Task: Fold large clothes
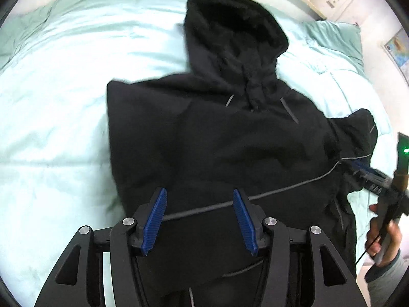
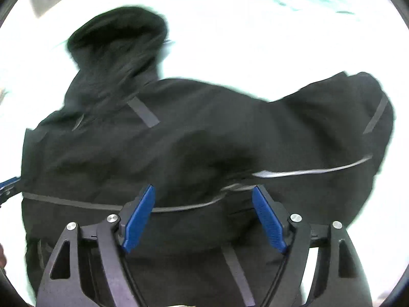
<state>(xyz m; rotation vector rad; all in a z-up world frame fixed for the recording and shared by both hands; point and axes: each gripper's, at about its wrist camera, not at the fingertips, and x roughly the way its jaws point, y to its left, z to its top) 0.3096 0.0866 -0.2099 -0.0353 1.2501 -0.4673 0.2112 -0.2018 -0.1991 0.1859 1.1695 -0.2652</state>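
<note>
Ahead of both sets of fingers: black hooded jacket flat on the pale mint bedspread, hood at the far end.

Left gripper: fingers spread wide, nothing between the blue pads. Jacket lower body fills the gap, and a thin grey piping line runs across it from one pad to the other. Can't tell if the tips touch the cloth.

Right gripper: also wide apart, nothing held. The same piping crosses between its pads. This view is motion-blurred and the bedding is blown out to white.

Only in the left view:
- right gripper from outside, tips at the jacket's right edge where the piping ends; the person's right hand is wrapped round its handle, green LED lit on the body
- teal pillow beyond the hood and to the right
- wall with a poster at far right
- bed edge past the hood

Only in the right view:
- bunched sleeve lying out to the right of the fingers, grey stripe on it
- a blue-padded tip of the left gripper at the far left edge, at the jacket's side.

No containers in either view.
</note>
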